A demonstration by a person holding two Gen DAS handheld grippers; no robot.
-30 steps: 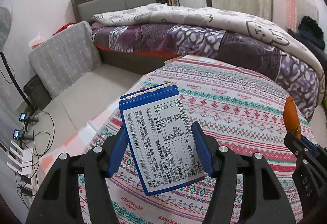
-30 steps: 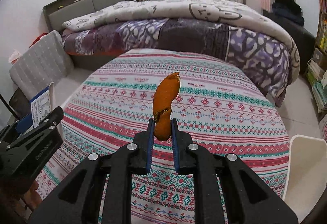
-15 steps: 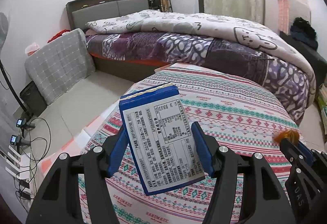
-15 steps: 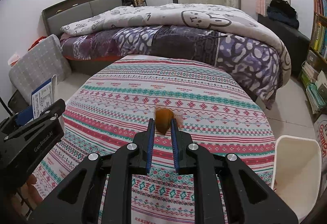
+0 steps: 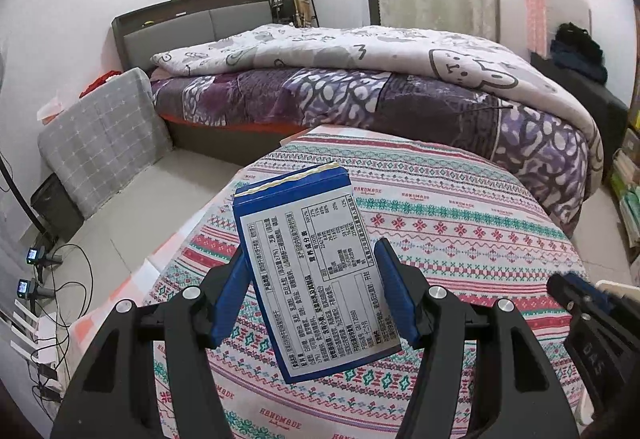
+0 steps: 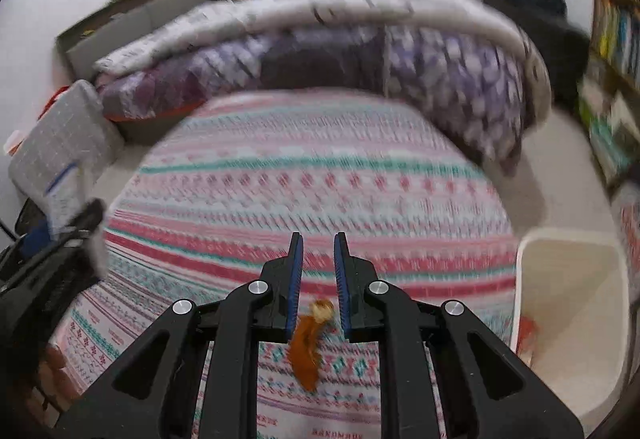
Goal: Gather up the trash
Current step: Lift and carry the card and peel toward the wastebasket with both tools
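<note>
Left gripper [image 5: 312, 293] clamped on stiff, light blue carton [image 5: 316, 275], gripped across flat sides. Right gripper [image 6: 318, 281] just opening; limp orange peel [image 6: 306, 347] probably slipping free, beside white bin [image 6: 568, 319].

Blue box [image 5: 316, 279] tilted; orange peel [image 6: 306, 351] dangling.

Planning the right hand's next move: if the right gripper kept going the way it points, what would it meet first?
Probably the patterned tablecloth, though blur hides depth. The right gripper has just been opening; the orange peel hangs loose between the jaws.
</note>
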